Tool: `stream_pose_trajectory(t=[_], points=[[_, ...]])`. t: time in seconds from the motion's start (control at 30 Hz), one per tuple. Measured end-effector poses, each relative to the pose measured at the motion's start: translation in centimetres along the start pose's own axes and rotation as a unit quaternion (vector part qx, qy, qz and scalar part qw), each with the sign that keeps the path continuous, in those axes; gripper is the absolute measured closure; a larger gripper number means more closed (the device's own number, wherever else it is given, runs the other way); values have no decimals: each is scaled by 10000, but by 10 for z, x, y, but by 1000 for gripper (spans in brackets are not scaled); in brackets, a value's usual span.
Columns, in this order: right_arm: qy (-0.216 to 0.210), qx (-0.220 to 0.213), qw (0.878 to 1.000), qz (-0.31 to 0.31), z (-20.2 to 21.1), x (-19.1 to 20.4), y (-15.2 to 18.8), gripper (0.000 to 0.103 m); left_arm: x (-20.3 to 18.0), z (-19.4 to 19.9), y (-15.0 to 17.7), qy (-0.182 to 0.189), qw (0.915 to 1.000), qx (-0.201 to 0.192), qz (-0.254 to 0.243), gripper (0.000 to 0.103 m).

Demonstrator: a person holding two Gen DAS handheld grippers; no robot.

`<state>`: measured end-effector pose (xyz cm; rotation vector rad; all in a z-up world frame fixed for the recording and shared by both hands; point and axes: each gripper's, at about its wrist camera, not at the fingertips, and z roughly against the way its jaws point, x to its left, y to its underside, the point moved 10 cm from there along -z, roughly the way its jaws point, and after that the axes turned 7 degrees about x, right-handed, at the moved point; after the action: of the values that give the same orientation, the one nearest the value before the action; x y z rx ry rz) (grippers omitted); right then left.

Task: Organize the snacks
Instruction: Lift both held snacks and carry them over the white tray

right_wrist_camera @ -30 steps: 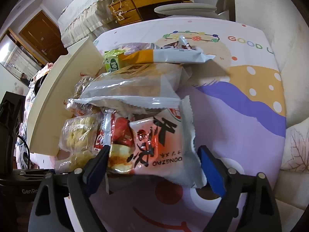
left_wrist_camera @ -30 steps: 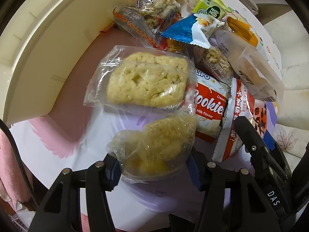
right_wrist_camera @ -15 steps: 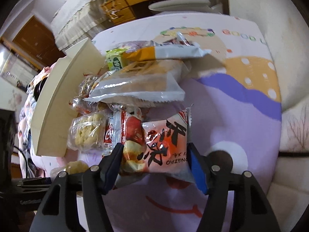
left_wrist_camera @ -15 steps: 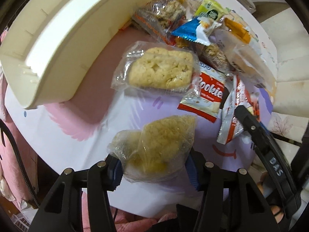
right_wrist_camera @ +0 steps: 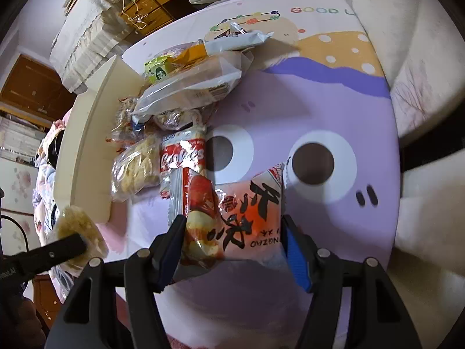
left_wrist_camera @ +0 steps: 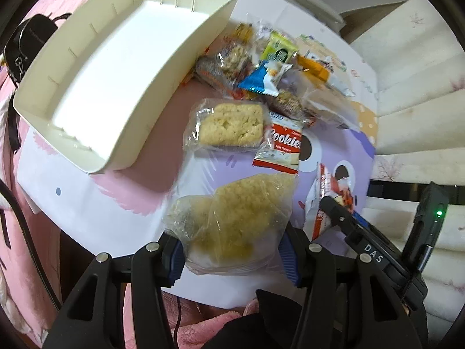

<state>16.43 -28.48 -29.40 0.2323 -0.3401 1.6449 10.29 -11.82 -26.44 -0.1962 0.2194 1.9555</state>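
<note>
Left tool (left_wrist_camera: 232, 257) clenched on clear-wrapped rice crisp (left_wrist_camera: 232, 221), held above surface (left_wrist_camera: 96, 212) near edge. Right tool (right_wrist_camera: 235, 244) jaws just closed onto red-orange snack packet (right_wrist_camera: 232, 218), gripping it. Beyond: Cookies pack (left_wrist_camera: 283, 148), snack pile; cream tray (left_wrist_camera: 116, 69) at far left.

Two rice-puff packs (left_wrist_camera: 232, 226), one bin (left_wrist_camera: 116, 81)

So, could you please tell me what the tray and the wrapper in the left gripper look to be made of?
Tray: likely rigid plastic, cream, smooth and matte, with moulded ribs inside its wall.
Wrapper: thin clear plastic film, glossy and creased; the pale crumbly snack shows through.
</note>
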Motion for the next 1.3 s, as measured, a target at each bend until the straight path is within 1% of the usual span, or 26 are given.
stream_pose_trajectory(t=[0.13,0.3,0.53,0.7,0.93,1.17,1.3], points=[[-41,-50,10000,-33,7,12,10,39,2,10,2,138,9996,-154,-203,50],[-51,-249,9997,34,18,32,13,39,5,23,5,336,9976,-309,-523,50],[21,-604,9981,95,36,71,11,39,19,57,-10,508,9910,-567,-1100,50],[6,-942,9956,-31,47,103,11,39,42,85,-27,507,9855,-735,-1441,50],[42,-1587,9873,-90,63,155,5,39,75,113,-58,631,9775,-864,-1818,50],[26,-2002,9796,-177,60,204,-3,38,110,134,-90,647,9676,-988,-2231,50],[-17,-2210,9749,-257,53,234,-9,38,136,141,-108,546,9638,-1000,-2410,50]])
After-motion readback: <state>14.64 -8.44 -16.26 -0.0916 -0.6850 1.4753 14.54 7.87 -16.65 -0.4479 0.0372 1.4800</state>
